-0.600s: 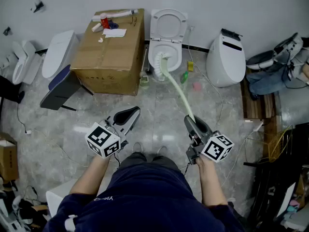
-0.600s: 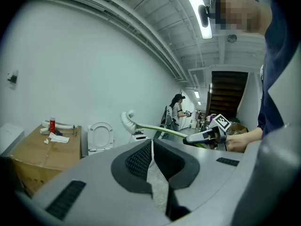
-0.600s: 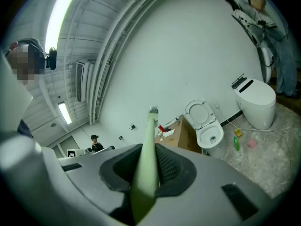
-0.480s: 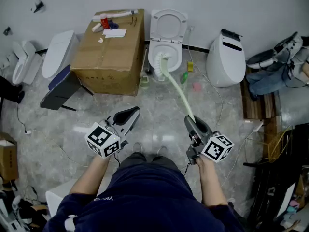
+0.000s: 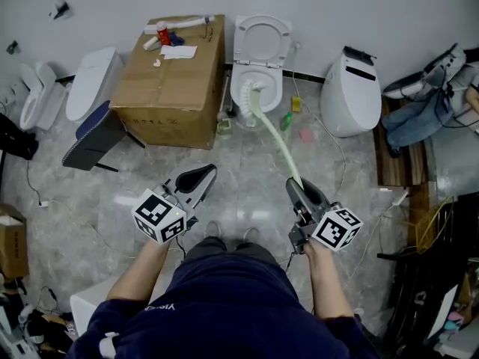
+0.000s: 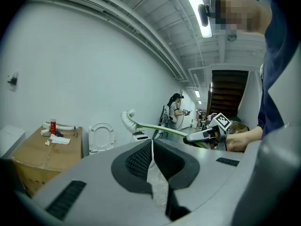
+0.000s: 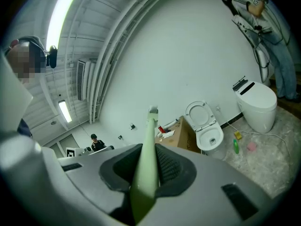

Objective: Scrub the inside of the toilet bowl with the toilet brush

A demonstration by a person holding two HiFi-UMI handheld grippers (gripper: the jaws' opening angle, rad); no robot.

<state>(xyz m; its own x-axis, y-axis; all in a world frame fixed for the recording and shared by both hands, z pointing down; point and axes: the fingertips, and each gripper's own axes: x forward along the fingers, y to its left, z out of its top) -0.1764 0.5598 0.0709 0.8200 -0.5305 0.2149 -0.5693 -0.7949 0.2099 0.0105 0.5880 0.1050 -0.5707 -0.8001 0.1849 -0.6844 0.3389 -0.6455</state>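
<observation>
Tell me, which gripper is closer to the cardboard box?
Left. The left gripper sits in front of the cardboard box; the right gripper, gripping the toilet brush, is farther right.

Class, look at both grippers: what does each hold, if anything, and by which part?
The right gripper grips the toilet brush near the end of its green handle. The left gripper holds nothing, jaws together.

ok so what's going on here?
A person stands back from the toilet with a hand-held gripper in each hand. The right hand-held gripper is shut on the handle of the green brush. In the head view the bristles overlap the bowl, but both gripper views show the brush raised in the air, short of the toilet, so nothing is being scrubbed. The left hand-held gripper is shut and empty, off to the side.
</observation>
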